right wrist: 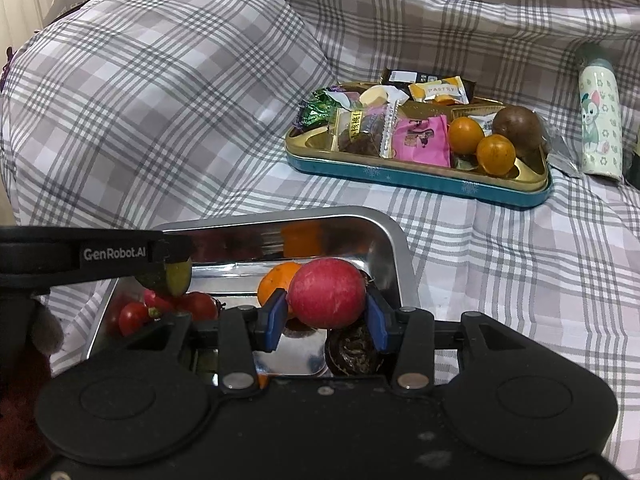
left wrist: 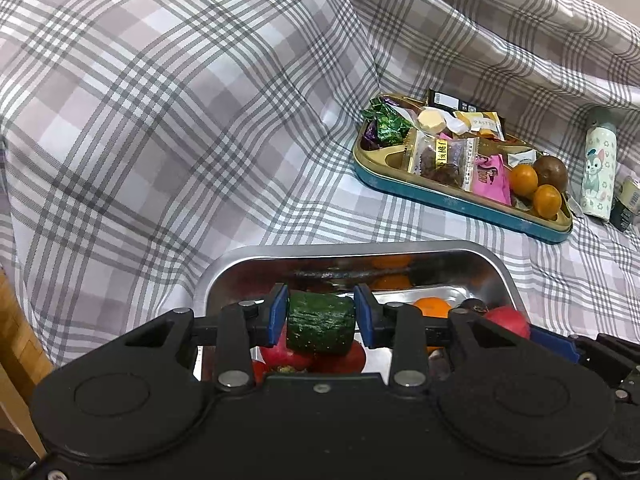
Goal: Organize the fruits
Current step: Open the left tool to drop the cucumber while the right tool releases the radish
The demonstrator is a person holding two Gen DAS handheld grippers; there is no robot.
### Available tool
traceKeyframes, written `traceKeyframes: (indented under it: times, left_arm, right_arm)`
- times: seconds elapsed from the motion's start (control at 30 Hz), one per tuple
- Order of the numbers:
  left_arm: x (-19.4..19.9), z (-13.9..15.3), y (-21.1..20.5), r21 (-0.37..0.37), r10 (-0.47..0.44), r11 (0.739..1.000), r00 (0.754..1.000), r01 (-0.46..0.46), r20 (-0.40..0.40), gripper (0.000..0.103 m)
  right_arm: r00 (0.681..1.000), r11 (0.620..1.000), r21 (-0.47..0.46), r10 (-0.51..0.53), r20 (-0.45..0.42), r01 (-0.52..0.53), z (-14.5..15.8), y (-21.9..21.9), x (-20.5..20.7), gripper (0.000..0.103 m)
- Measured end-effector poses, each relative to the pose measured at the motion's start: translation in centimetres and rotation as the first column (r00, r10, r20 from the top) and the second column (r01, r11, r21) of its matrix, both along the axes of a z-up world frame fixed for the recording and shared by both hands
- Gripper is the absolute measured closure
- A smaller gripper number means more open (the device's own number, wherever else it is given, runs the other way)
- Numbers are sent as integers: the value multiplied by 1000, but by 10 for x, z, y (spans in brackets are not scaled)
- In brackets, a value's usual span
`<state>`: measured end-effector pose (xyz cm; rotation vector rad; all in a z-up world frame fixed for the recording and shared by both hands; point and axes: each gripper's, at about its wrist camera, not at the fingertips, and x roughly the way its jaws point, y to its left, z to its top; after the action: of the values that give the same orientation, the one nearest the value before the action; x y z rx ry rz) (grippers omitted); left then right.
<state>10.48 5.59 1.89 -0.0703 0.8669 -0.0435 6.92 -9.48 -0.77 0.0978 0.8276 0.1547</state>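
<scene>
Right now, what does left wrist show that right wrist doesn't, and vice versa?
Left wrist only: the left gripper head-on, shut on a cucumber piece over the steel tray; wooden furniture at far left.

Right wrist only: the right gripper shut on a red fruit; cherry tomatoes and a dark wrinkled fruit in the tray.

Both: snack tin holding two small oranges and a brown fruit, cartoon bottle, plaid bedding.

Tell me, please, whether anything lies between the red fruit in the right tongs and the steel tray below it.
Partly: the red fruit hangs over the steel tray, where an orange and a dark wrinkled fruit already lie beneath.
</scene>
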Motion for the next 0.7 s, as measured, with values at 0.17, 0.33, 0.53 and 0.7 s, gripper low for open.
traceKeyframes:
  times: [0.17,0.33,0.53,0.7]
  left_arm:
    - [-9,3,-1,8,-2,1000,1000,1,10,58]
    - [-22,10,-1,29,3,1000,999,-5,42,58]
    - [-39,19,5,38,18,999,997,-21,73,58]
    - [-58,23,6,50,25,998,996,-30,90,58]
  right_arm:
    - [1000,1000,11,1,16,-1,4,-1,-3,58]
    - [999,1000,10,0,34,0,9,-1,-9,58]
    - [999,1000,22,-11,49,10,14,-7,-20,57]
    - [998,1000,20,-21,61,20,18,-12,-33,58]
